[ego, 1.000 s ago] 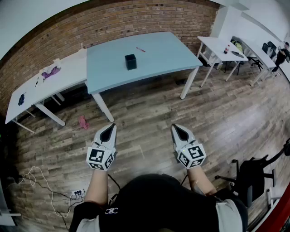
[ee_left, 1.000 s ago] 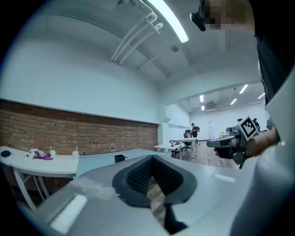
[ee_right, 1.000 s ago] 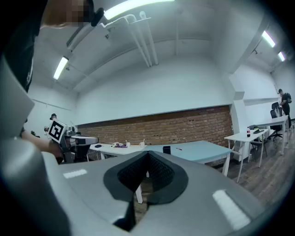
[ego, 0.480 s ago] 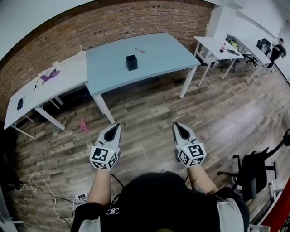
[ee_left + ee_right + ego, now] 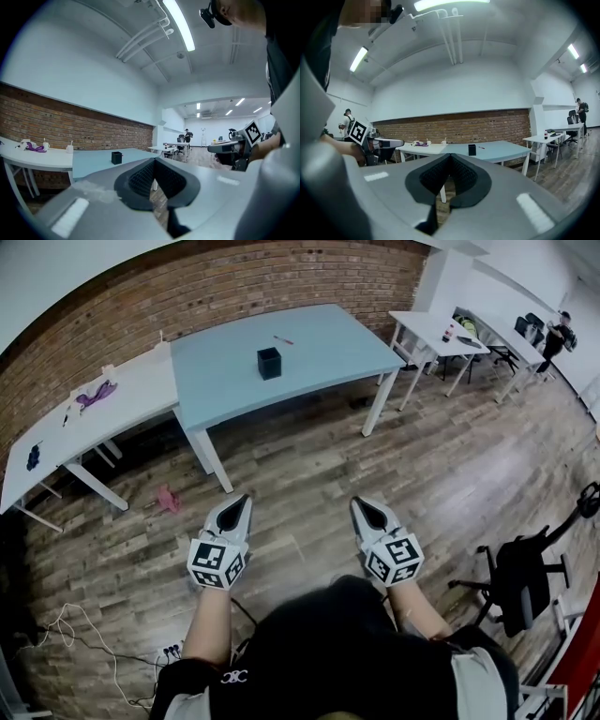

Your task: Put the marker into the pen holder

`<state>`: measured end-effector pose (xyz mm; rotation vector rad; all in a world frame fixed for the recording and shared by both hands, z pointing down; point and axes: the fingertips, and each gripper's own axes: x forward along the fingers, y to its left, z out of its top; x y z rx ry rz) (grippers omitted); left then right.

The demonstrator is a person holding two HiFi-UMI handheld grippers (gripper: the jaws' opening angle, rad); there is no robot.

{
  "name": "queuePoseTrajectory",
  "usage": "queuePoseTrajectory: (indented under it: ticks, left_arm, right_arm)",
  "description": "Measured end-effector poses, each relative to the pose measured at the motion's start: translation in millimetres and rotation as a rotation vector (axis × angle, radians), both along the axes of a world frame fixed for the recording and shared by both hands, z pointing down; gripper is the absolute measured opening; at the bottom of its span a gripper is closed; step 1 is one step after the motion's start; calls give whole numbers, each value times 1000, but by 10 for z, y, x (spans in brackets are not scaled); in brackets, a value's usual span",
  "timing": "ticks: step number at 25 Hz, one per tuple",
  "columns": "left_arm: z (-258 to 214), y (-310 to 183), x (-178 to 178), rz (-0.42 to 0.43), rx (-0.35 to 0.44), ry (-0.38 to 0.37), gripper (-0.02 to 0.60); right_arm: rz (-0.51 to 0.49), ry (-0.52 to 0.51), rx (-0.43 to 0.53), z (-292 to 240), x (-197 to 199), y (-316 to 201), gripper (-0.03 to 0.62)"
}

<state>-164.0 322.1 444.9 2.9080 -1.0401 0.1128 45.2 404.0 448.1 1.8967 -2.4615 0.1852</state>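
A black square pen holder [image 5: 269, 363] stands near the middle of a light blue table [image 5: 319, 357]. A small red marker [image 5: 282, 339] lies on the table behind it, near the brick wall. Both grippers are held over the wooden floor, well short of the table. My left gripper [image 5: 243, 501] and right gripper [image 5: 358, 504] point level toward the table, each shut with nothing between the pads. The left gripper view has the pen holder [image 5: 116, 157] far ahead beyond the left gripper [image 5: 153, 161]. The right gripper view has the pen holder [image 5: 472, 150], the marker [image 5: 481, 147] and the right gripper [image 5: 450, 156].
A white table [image 5: 89, 418] with purple and small items adjoins the blue one on the left. More white desks [image 5: 441, 332] stand at the right, with a person [image 5: 558, 334] beyond. A black chair [image 5: 525, 577] is at my right, cables [image 5: 66, 634] and a pink item [image 5: 169, 499] on the floor.
The blue table has drawn a little nearer and shifted left in the head view. Both grippers have stayed shut, side by side in front of me.
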Motion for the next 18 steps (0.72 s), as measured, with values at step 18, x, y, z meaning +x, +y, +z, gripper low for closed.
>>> queuePoseTrajectory:
  ticks: [18]
  left_arm:
    - [40,-335,-31,-46,49,-34,6]
  right_arm:
    - [-112,23,28,102,4,-436,8]
